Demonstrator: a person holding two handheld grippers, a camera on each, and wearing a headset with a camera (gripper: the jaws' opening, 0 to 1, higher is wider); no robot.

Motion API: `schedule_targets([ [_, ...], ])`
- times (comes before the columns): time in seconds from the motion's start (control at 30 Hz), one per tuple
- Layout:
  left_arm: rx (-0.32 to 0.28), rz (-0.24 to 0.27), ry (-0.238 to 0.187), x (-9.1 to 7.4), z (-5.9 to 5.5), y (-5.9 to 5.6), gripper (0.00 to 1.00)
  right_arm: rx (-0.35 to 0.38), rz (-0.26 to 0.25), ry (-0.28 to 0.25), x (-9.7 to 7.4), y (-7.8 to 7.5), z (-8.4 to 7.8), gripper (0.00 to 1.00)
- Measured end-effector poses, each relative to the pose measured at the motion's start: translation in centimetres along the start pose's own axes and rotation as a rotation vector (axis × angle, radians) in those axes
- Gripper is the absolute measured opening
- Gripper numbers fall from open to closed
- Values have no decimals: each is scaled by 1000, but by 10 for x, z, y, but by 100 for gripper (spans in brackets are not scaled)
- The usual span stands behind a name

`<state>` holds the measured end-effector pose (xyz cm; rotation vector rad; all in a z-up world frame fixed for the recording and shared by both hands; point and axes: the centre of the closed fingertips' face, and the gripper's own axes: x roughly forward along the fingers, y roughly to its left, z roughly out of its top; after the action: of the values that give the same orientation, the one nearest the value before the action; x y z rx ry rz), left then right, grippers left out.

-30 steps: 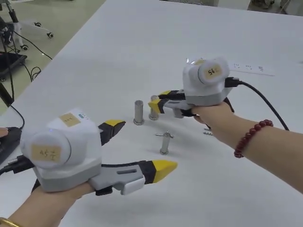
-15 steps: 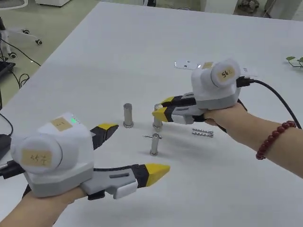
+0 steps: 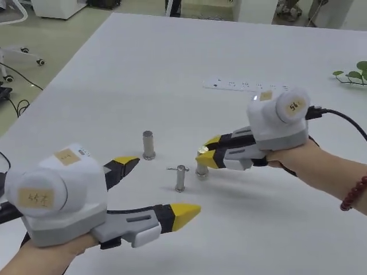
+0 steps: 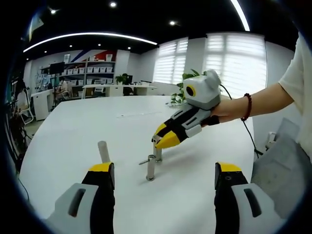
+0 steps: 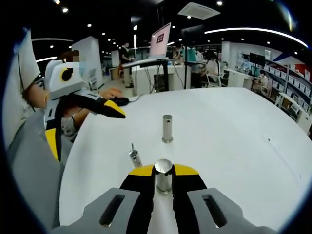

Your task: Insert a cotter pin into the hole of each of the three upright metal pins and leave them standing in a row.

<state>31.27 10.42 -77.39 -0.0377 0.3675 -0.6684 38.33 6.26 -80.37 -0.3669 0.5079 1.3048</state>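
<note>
Status, by my read: 1 of 3 done.

- Middle pin stands on the counter. A cotter pin runs through its hole and sticks out to one side.
- Far pin is upright with its top bare. It stands well apart from the other two.
- Third pin is in the right gripper, whose fingers are clamped on it from both sides near the top. It is upright, just beside the middle pin.
  - Its top looks bare in the right gripper view, but the fingers cover part of the shank. I cannot tell whether its hole is filled.
  - I also cannot tell whether its base rests on the counter or sits slightly off it.
- Left gripper is at the near side of the counter. Its fingers are wide apart, holding nothing, and point toward the pins.

Remaining, as I judge it:

1. Cotter into the third pin, unless it already has one.
2. Cotter into the far pin.
3. Line up all three. As they stand, two are crowded together and one is off alone, so the group is uneven and bent rather than a row.
</note>
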Motion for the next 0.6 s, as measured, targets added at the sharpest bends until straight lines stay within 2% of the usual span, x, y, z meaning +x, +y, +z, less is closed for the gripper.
schedule_targets([
  [0.27,8,-1,0,0,2,-4,84,3,13,0,-14,15,-10,13],
  [0.6,22,-7,7,1,2,-9,83,10,12,0,-21,31,-21,13],
])
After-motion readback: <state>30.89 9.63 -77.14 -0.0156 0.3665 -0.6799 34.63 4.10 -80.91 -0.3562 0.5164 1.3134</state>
